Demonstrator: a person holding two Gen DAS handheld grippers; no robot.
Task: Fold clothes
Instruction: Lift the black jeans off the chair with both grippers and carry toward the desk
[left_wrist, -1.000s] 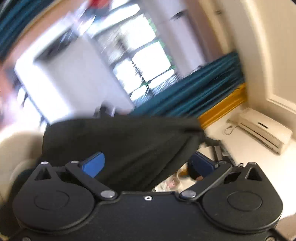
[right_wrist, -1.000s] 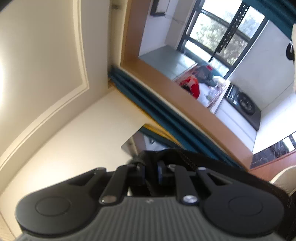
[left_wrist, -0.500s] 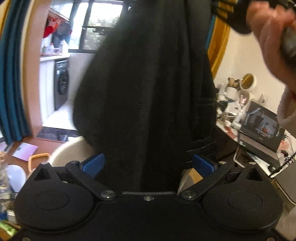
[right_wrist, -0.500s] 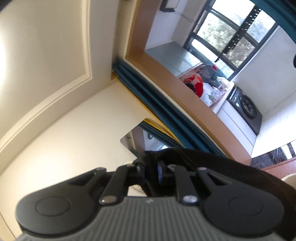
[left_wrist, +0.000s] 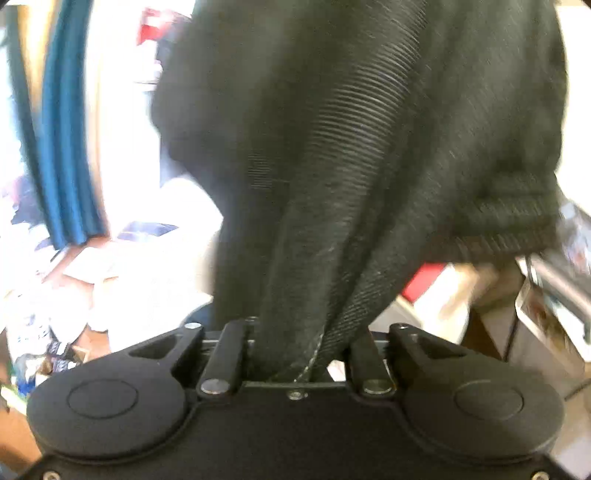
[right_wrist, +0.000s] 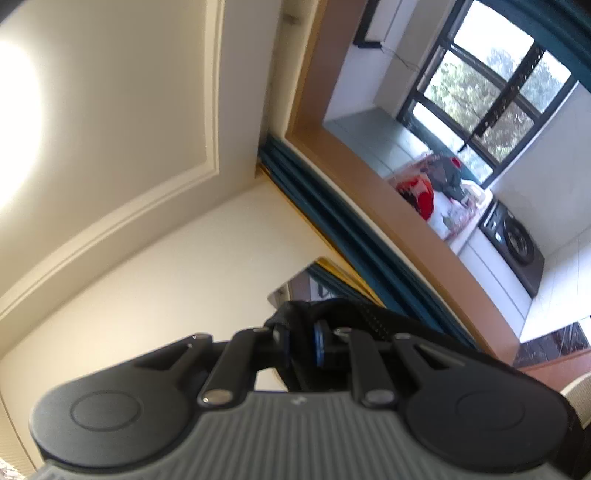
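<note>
The left hand-held gripper (left_wrist: 295, 354) is closing its jaws on a gathered fold of the black ribbed-hem garment (left_wrist: 351, 147), while the right hand-held gripper (right_wrist: 299, 347) is clamping another edge up high. Pulling apart evenly should be stretching it flat.

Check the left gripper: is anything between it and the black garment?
Nothing visible. The left gripper is closing with a bunched fold of the black garment already between its jaws; no other object lies between them. The right gripper is shut on another part of the garment. Where the garment will be laid is not in view.
</note>
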